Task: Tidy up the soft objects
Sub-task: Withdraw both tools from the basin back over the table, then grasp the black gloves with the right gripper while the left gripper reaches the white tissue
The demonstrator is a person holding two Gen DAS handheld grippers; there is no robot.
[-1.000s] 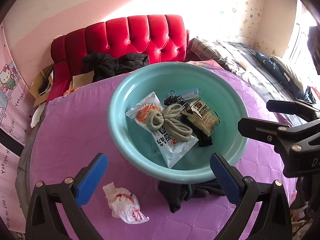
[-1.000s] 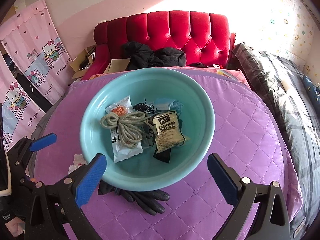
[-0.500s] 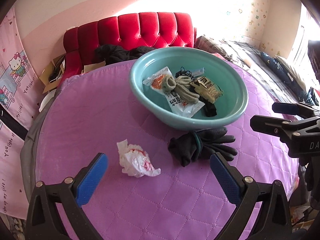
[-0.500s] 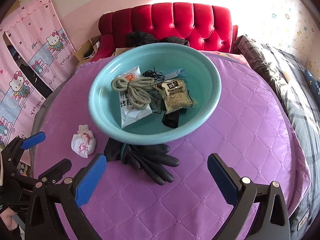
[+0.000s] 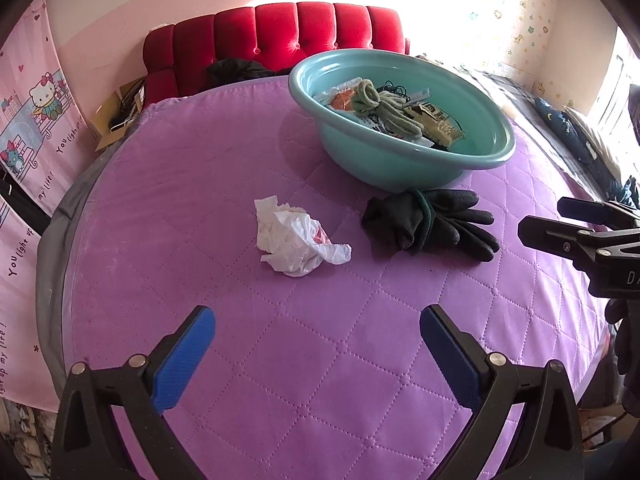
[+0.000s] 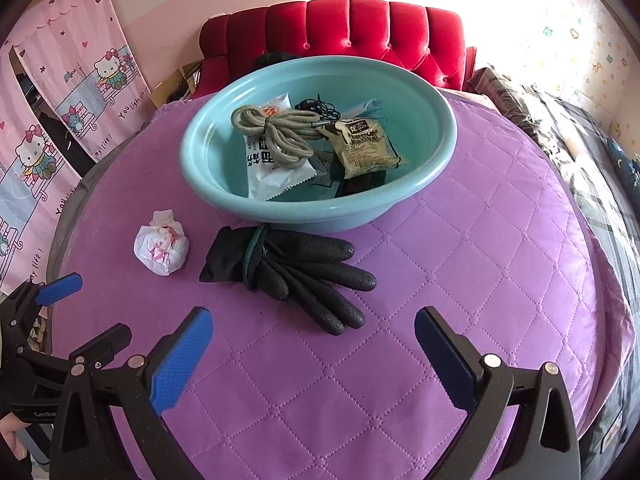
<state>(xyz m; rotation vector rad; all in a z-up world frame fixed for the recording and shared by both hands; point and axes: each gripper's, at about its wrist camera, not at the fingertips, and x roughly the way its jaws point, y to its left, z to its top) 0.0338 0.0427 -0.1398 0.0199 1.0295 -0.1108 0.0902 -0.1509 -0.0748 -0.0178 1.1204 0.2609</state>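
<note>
A teal basin [image 5: 404,168] [image 6: 224,184] stands at the far side of the purple quilted table [image 5: 280,360] [image 6: 480,240]. In it lie a beige rope coil [image 5: 384,108] [image 6: 276,132], snack packets [image 6: 364,144] and a black cord. Black gloves [image 5: 436,224] [image 6: 292,264] lie on the quilt just in front of the basin. A crumpled white plastic bag [image 5: 296,240] [image 6: 162,244] sits to their left. My left gripper [image 5: 316,356] and right gripper [image 6: 312,356] both stand open and empty, held back near the table's front edge.
A red tufted sofa [image 5: 296,36] [image 6: 360,36] with dark clothes on it stands behind the table. Pink cartoon curtains [image 6: 60,120] hang at the left. A bed with dark bedding [image 6: 580,152] runs along the right.
Both grippers have pulled back from over the basin toward the table's front edge. The gloves and the white bag now lie in plain view ahead of them. Both stay open.
</note>
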